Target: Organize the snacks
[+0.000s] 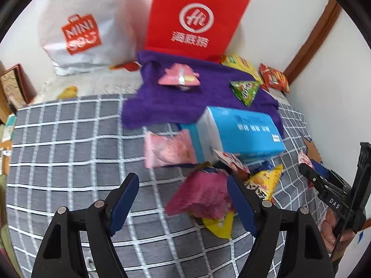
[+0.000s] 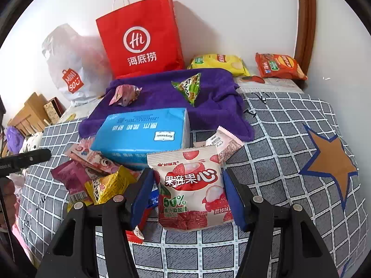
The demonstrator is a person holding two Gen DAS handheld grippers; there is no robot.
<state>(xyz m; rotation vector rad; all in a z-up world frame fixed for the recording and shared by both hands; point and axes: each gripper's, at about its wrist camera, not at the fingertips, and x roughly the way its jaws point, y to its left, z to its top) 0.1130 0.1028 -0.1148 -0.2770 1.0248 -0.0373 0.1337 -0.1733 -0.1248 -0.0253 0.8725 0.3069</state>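
Observation:
My left gripper (image 1: 183,203) stands open over the grey checked bedcover (image 1: 69,150). A magenta snack packet (image 1: 201,197) lies between its fingers, close to the right pad and apart from the left one. Beyond it are a yellow packet (image 1: 264,183), a pink packet (image 1: 167,150) and a blue tissue pack (image 1: 243,132). My right gripper (image 2: 189,194) is shut on a strawberry gummy packet (image 2: 192,185), with both blue pads against its side edges. On the purple towel (image 2: 162,92) lie a crumpled pink packet (image 2: 125,95) and a green triangular packet (image 2: 189,88).
A red paper bag (image 2: 139,37) and a white plastic bag (image 2: 71,69) stand against the wall behind the towel. A yellow chip bag (image 2: 218,63) and a red chip bag (image 2: 278,67) lie at the back right by a wooden door frame (image 2: 306,23). Boxes (image 2: 34,113) sit at the left.

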